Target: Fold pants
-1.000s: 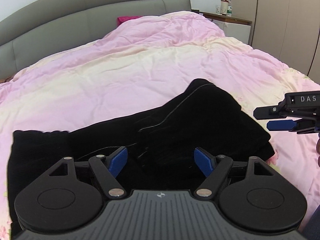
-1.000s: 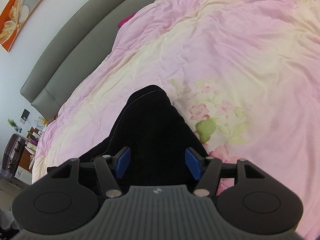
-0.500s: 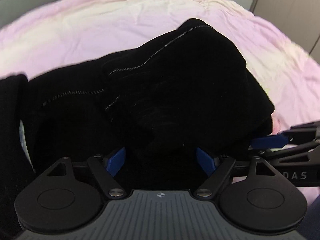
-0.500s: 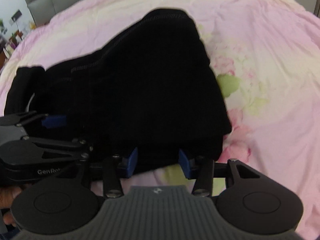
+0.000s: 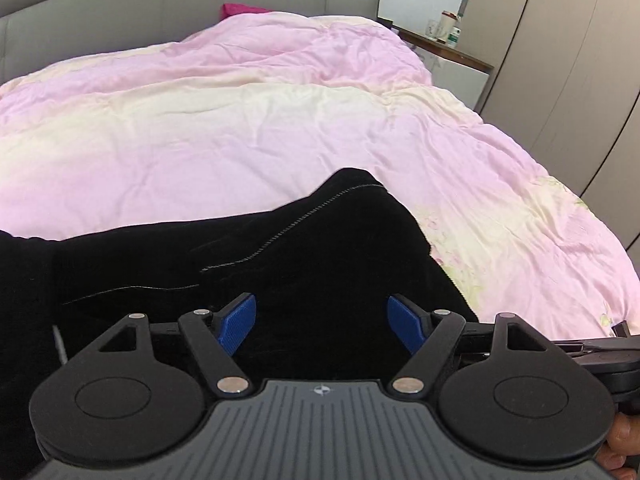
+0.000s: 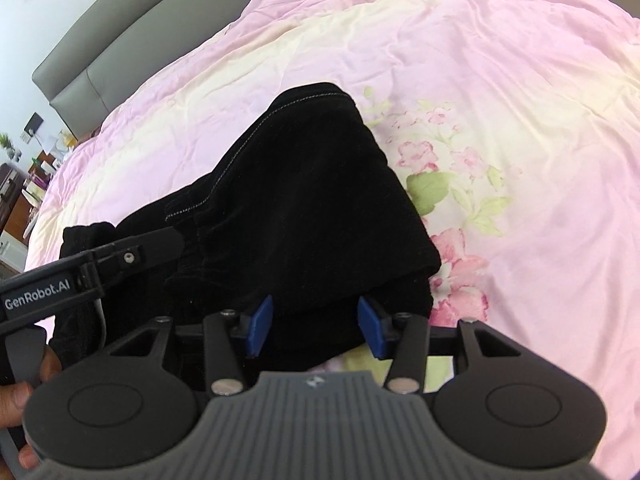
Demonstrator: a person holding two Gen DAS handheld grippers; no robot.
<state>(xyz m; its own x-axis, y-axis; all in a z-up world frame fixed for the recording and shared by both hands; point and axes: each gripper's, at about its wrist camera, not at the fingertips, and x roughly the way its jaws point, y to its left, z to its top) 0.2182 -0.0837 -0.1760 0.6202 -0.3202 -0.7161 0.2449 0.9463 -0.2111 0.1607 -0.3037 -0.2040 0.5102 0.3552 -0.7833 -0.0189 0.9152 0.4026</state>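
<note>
Black pants (image 5: 320, 248) with pale stitching lie folded in a bundle on a pink quilt (image 5: 240, 132); they also show in the right wrist view (image 6: 304, 200). My left gripper (image 5: 322, 322) is open, its blue fingertips (image 5: 236, 322) over the near edge of the pants. My right gripper (image 6: 316, 322) is open at the pants' near right corner, its blue fingertips (image 6: 370, 326) on either side of the folded edge. The left gripper (image 6: 120, 258) reaches over the pants at the left of the right wrist view. Whether either touches the cloth I cannot tell.
A grey padded headboard (image 5: 180, 12) runs along the far side of the bed. A nightstand (image 5: 452, 56) with bottles and wardrobe doors (image 5: 560, 60) stand at the back right. The quilt has a flower print (image 6: 448, 168) right of the pants.
Both grippers dipped low and close over the pants half a second ago and have since pulled back and up. The pants lie as before. Both grippers stayed open.
</note>
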